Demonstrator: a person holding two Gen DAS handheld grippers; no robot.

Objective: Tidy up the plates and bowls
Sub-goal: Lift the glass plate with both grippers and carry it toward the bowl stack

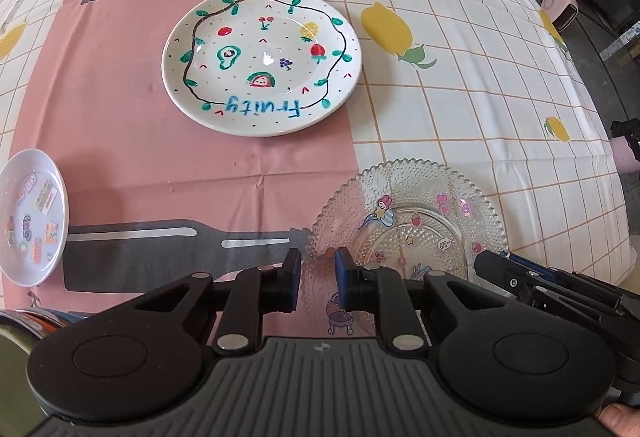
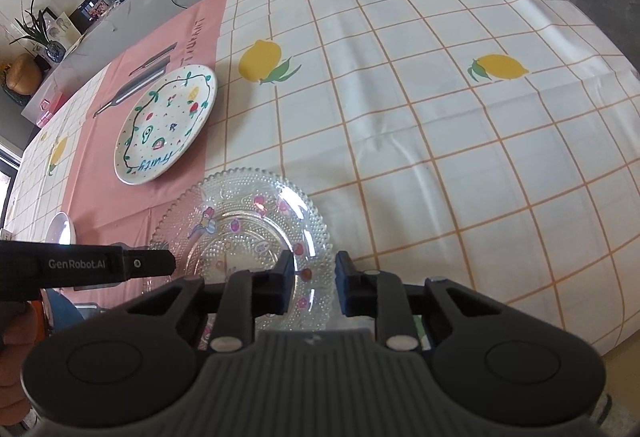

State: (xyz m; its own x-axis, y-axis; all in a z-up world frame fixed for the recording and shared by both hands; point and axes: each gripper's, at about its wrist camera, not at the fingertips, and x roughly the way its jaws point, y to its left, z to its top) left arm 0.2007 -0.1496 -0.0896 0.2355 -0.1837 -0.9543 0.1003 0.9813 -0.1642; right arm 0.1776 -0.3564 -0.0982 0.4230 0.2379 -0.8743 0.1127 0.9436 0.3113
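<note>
**Glass plate pinched from both sides**

Spread over the table (image 2: pixel 460 125), a lemon-print cloth. Near its front edge, glass plate (image 2: pixel 244 229), rim clenched by left gripper (image 1: pixel 318 269) and right gripper (image 2: pixel 316 277), probably for a level lift. Further in, fruit plate (image 1: pixel 262 61).

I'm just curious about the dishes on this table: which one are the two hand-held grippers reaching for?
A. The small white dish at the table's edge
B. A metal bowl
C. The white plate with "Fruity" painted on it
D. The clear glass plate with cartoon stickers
D: both the left hand-held gripper and the right hand-held gripper straddle the rim of the clear glass plate.
</note>
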